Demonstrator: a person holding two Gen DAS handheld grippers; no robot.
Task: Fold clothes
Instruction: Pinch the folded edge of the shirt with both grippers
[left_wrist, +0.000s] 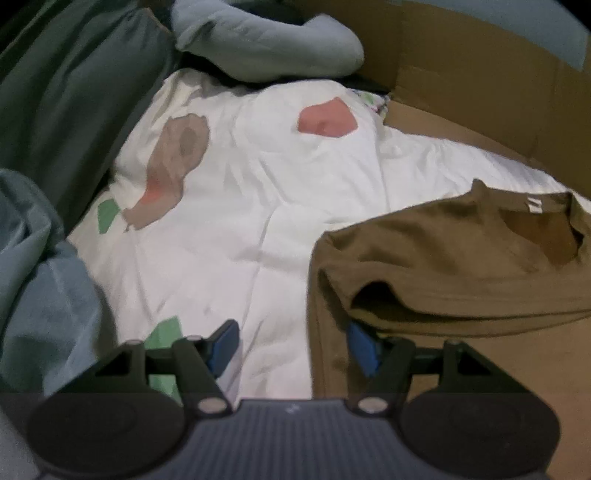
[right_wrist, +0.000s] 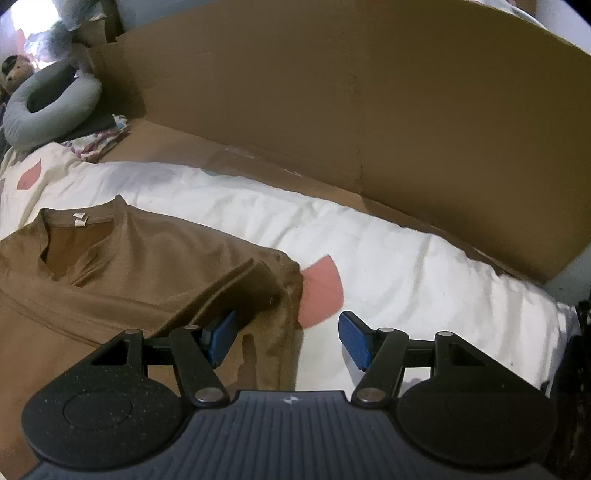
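Note:
A brown T-shirt (left_wrist: 443, 258) lies front up on a white duvet (left_wrist: 240, 221), its collar label (left_wrist: 533, 204) facing up and its near sleeve folded in. My left gripper (left_wrist: 294, 345) is open over the shirt's left edge: one blue pad hovers over the duvet, the other sits at the sleeve fold. In the right wrist view the same T-shirt (right_wrist: 129, 280) fills the left side. My right gripper (right_wrist: 288, 339) is open across its right edge, with the left pad tucked by the folded sleeve (right_wrist: 236, 288) and the right pad over the duvet (right_wrist: 388, 258).
A large flattened cardboard sheet (right_wrist: 332, 110) stands along the duvet's far side, the same cardboard (left_wrist: 480, 81) in the left view. A grey-blue curved pillow (left_wrist: 266, 48) lies at the head end. A dark green cushion (left_wrist: 66, 103) and a blue-grey cloth (left_wrist: 37, 277) border the left.

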